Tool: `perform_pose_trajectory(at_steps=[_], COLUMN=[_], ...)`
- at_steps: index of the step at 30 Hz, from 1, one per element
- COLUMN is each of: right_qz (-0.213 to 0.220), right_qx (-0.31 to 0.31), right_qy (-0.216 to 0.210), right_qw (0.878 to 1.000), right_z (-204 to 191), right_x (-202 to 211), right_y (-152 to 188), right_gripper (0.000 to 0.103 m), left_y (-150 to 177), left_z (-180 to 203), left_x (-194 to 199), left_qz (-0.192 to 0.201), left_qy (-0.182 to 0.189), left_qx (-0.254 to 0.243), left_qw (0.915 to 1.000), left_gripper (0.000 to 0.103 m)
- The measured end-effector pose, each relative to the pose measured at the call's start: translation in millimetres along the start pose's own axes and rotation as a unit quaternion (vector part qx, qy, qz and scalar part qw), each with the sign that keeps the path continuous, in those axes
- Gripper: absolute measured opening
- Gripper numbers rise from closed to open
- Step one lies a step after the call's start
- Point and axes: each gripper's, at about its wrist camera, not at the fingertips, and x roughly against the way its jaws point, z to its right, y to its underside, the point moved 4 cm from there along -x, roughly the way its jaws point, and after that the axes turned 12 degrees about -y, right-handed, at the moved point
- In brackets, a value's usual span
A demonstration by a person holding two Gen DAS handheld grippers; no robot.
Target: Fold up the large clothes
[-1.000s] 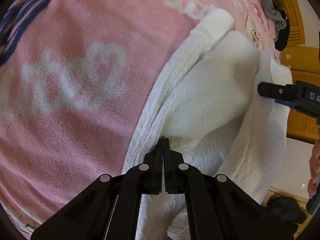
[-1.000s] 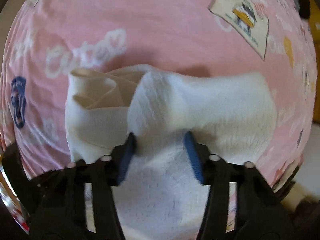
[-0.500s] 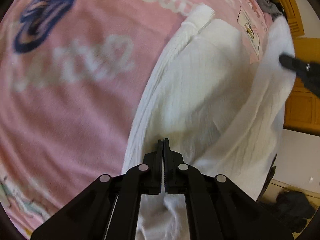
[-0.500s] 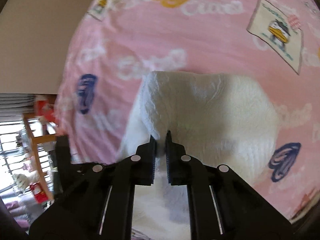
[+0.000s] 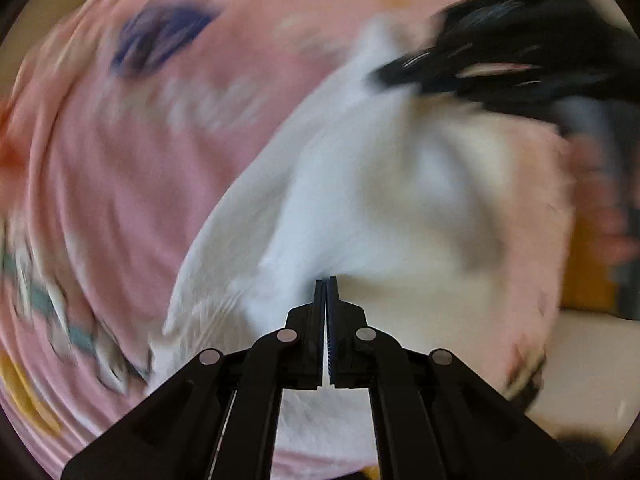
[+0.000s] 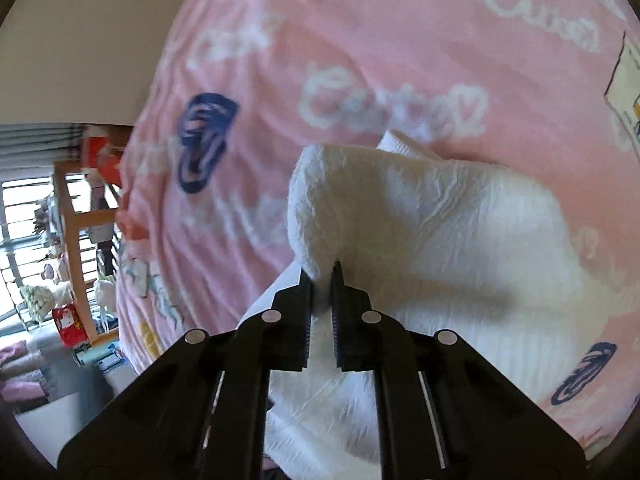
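A white knitted garment (image 6: 432,232) lies partly folded on a pink printed blanket (image 6: 360,52). My right gripper (image 6: 322,270) is shut on a thick fold at the garment's left edge and holds it raised. In the blurred left wrist view my left gripper (image 5: 327,284) is shut on an edge of the same white garment (image 5: 360,200), which stretches away across the blanket (image 5: 132,160). The right gripper (image 5: 500,60) shows there as a black blur at the upper right, at the cloth's far end.
The blanket's left edge (image 6: 132,240) drops to a floor with a wooden shelf (image 6: 76,240) and clutter. A pale wall (image 6: 80,40) stands behind. A hand (image 5: 608,216) shows blurred at the right of the left wrist view.
The right gripper closed on the garment's fold, lifted it and swung it over leftward. The left gripper stayed shut on the cloth and is now moving fast; its view is blurred.
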Motion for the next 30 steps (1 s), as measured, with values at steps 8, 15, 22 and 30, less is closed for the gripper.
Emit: perform_pose_trajectory(at_steps=[8, 15, 22, 30], right_qz=[-0.036, -0.054, -0.043, 0.159], right_qx=[-0.045, -0.013, 0.006, -0.028], right_qy=[0.016, 0.050, -0.046, -0.151], right_qw=[0.998, 0.997, 0.998, 0.975], right_z=[23, 15, 11, 49], right_x=[-59, -73, -44, 108], right_y=[-17, -22, -26, 54], right_gripper=[0.009, 0.009, 0.013, 0.023], left_y=[41, 16, 15, 32], left_z=[-13, 14, 41, 61], left_x=[-34, 46, -20, -41], left_qz=[0.015, 0.082, -0.031, 0.001], left_qy=[-0.078, -0.011, -0.014, -0.083], left_qx=[0.044, 0.090, 0.083, 0.015], left_qw=[0.9959, 0.9925, 0.9960, 0.9964], left_gripper=[0.003, 0.001, 0.002, 0.004])
